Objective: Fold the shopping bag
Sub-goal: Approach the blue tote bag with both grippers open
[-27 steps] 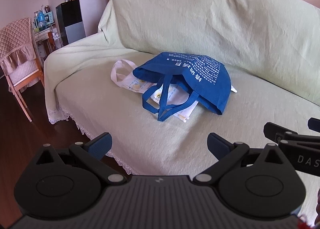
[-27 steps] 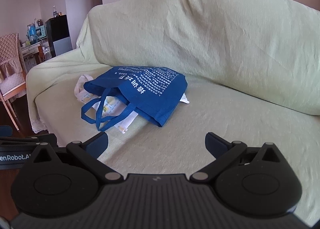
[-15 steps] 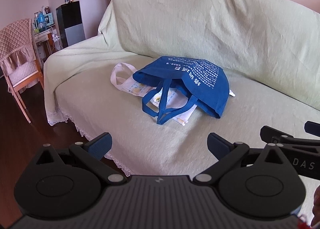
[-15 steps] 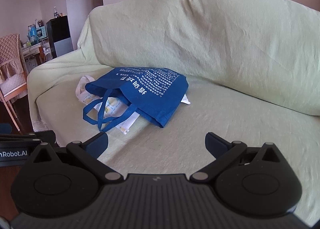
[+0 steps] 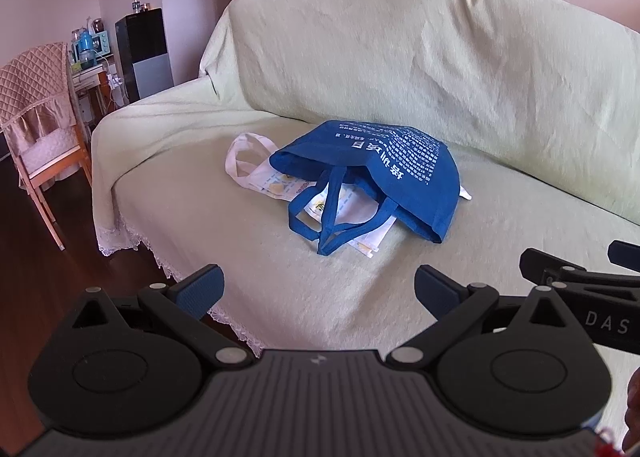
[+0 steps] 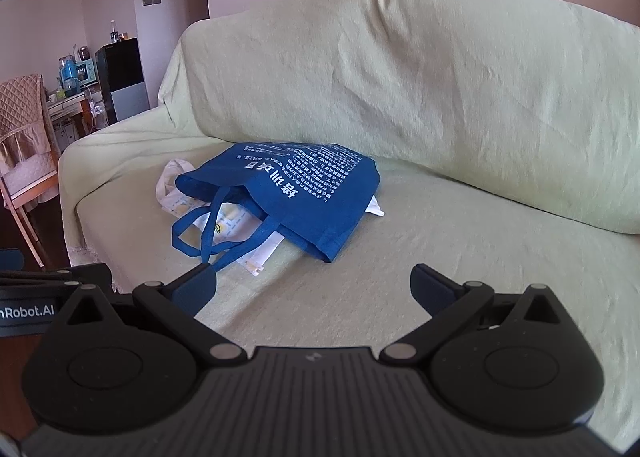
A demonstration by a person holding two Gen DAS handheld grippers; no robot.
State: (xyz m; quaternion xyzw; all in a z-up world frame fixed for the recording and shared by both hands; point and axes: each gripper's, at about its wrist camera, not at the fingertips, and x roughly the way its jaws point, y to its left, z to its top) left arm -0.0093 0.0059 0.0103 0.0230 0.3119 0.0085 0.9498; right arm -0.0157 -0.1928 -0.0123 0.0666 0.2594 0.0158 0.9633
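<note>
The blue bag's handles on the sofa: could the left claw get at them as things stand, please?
Probably yes. The left claw is open and empty, the handles lie loose on the blue bag's near side, and only bare sofa cover lies between.

Near seat: bare sofa cover [image 5: 280,289] before the blue bag [image 5: 400,169], open to pass.
Right: seat free.
Far: sofa backrest [image 6: 440,77] blocks.
Under bag: white bag [image 5: 256,161].

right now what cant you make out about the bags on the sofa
- White bag: mostly covered by the blue bag in both views; its size and print are unclear.
- Blue bag's inside: the opening is dark in both views.
- White print on the blue bag: too small to read.
- Right gripper: cut off by the right edge in the left wrist view.
</note>
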